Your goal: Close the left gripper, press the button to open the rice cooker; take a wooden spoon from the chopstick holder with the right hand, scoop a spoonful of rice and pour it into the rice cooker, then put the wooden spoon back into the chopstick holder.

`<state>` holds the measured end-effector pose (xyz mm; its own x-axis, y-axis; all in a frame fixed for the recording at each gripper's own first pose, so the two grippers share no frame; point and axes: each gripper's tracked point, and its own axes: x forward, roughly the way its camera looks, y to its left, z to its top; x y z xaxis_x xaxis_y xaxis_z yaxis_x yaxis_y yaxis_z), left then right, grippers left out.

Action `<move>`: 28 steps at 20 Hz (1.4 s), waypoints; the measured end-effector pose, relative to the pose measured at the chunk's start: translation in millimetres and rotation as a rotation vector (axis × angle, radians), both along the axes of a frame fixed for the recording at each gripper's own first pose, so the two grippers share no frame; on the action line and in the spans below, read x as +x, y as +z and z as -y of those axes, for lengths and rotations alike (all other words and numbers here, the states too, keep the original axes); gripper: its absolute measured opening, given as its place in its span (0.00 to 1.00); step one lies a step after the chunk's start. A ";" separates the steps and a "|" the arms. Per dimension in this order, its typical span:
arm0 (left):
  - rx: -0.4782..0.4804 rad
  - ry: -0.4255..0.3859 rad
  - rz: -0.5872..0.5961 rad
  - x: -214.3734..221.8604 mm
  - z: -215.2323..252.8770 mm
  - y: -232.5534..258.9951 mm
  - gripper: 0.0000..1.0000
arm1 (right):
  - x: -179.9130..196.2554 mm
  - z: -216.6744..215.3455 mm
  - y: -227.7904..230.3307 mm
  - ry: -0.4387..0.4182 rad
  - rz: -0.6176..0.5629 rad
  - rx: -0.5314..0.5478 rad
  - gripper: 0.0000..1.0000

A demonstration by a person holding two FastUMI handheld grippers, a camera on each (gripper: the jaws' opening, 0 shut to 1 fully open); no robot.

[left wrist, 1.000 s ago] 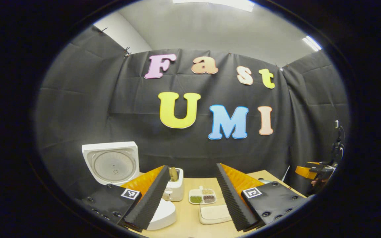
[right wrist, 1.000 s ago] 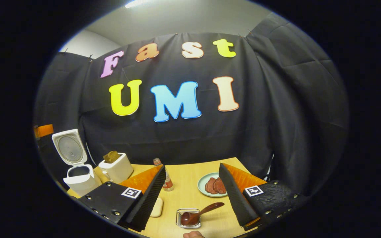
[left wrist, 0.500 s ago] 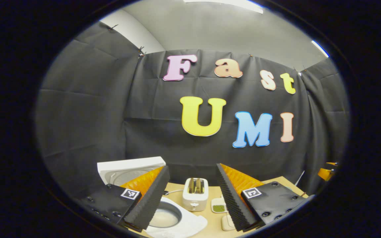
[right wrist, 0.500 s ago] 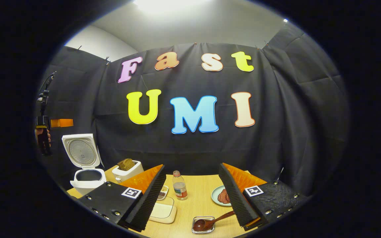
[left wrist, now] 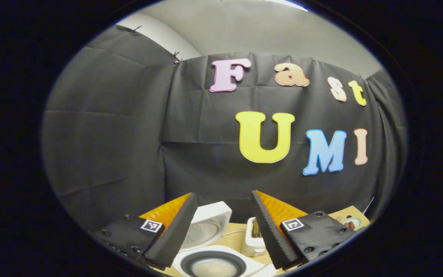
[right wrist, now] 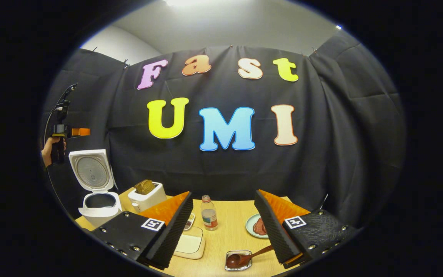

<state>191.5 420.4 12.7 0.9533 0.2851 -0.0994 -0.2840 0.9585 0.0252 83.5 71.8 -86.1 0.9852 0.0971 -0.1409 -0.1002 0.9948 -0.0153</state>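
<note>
The rice cooker point(right wrist: 97, 194) stands at the table's point(right wrist: 229, 234) left edge, lid up — its pot point(left wrist: 214, 266) lies just under the left gripper point(left wrist: 221, 227), jaws wide, holding nothing. The wooden spoon point(right wrist: 246, 257) rests at the near edge, bowl in a small glass dish point(right wrist: 238, 260) (handle toward the right finger). The right gripper point(right wrist: 223, 227) hangs above, jaws wide apart, empty. A toaster point(right wrist: 147, 195) stands just beside the cooker.

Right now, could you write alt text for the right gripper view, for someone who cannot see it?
An open gripper hovers over a wooden table. A wooden spoon rests in a small clear dish; at far left a rice cooker stands lid-up.
</note>
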 end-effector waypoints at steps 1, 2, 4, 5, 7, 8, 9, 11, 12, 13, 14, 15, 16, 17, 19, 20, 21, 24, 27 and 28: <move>-0.007 0.018 0.004 8.3 -13.0 -2.6 0.96 | 1.3 -1.6 -2.1 -0.005 -0.005 0.003 0.98; -0.010 0.039 -0.003 15.5 -26.0 -7.4 0.96 | 2.5 -2.7 -4.4 -0.009 -0.013 0.002 0.98; 0.000 0.071 -0.022 28.4 -47.6 -18.7 0.96 | 4.1 -6.4 -9.5 -0.009 -0.026 -0.001 0.98; 0.001 0.083 -0.036 35.0 -56.4 -24.3 0.97 | 5.6 -8.6 -12.6 -0.007 -0.033 -0.005 0.98; -0.006 0.102 -0.064 49.2 -70.3 -38.1 0.96 | 8.2 -11.4 -17.9 -0.007 -0.049 -0.012 0.98; -0.004 0.110 -0.073 54.3 -76.5 -44.5 0.96 | 9.3 -12.7 -19.3 -0.005 -0.055 -0.010 0.98; 0.003 0.121 -0.085 60.2 -84.2 -48.3 0.96 | 10.0 -14.6 -20.4 -0.004 -0.060 -0.008 0.98; 0.007 0.139 -0.115 71.2 -95.4 -59.6 0.97 | 12.6 -16.2 -22.9 -0.004 -0.066 -0.008 0.98; -0.009 0.148 -0.125 74.1 -100.5 -66.0 0.97 | 14.0 -16.8 -22.8 -0.004 -0.069 -0.007 0.98; -0.037 0.159 -0.135 76.0 -104.8 -72.6 0.96 | 14.5 -17.4 -23.0 -0.006 -0.070 -0.005 0.98; -0.066 0.174 -0.152 72.3 -108.0 -80.4 0.97 | 15.2 -17.6 -22.6 -0.006 -0.070 -0.003 0.98; -0.092 0.189 -0.171 71.5 -111.0 -90.2 0.96 | 16.1 -18.1 -22.0 -0.005 -0.070 -0.002 0.98; -0.089 0.212 -0.198 76.1 -116.2 -95.2 0.96 | 16.9 -17.7 -21.3 -0.003 -0.069 -0.004 0.98; -0.085 0.215 -0.177 78.2 -117.4 -90.2 0.96 | 17.1 -17.1 -21.2 -0.003 -0.067 -0.008 0.98; -0.092 0.227 -0.188 75.5 -115.7 -94.9 0.95 | 18.1 -16.0 -20.2 -0.003 -0.063 -0.007 0.98; -0.102 0.234 -0.193 74.8 -115.2 -97.7 0.99 | 18.3 -15.9 -20.7 -0.002 -0.066 -0.003 0.98; -0.105 0.234 -0.197 74.3 -114.5 -98.2 0.96 | 17.7 -15.9 -21.6 0.001 -0.066 0.001 0.98; -0.102 0.220 -0.191 68.3 -105.2 -99.4 0.93 | 16.4 -16.3 -17.6 0.011 -0.058 0.008 0.98; -0.084 0.219 -0.169 46.2 -78.8 -102.2 0.95 | 14.2 -16.0 -8.0 0.025 -0.036 0.019 0.98; -0.072 0.223 -0.163 41.1 -72.9 -103.6 0.92 | 13.8 -15.0 -4.8 0.028 -0.029 0.018 0.98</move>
<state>232.5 493.3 -90.9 0.8377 0.4727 -0.2735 -0.4859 0.8737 0.0215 97.3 86.8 -90.9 0.9776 0.1274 -0.1672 -0.1283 0.9917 0.0056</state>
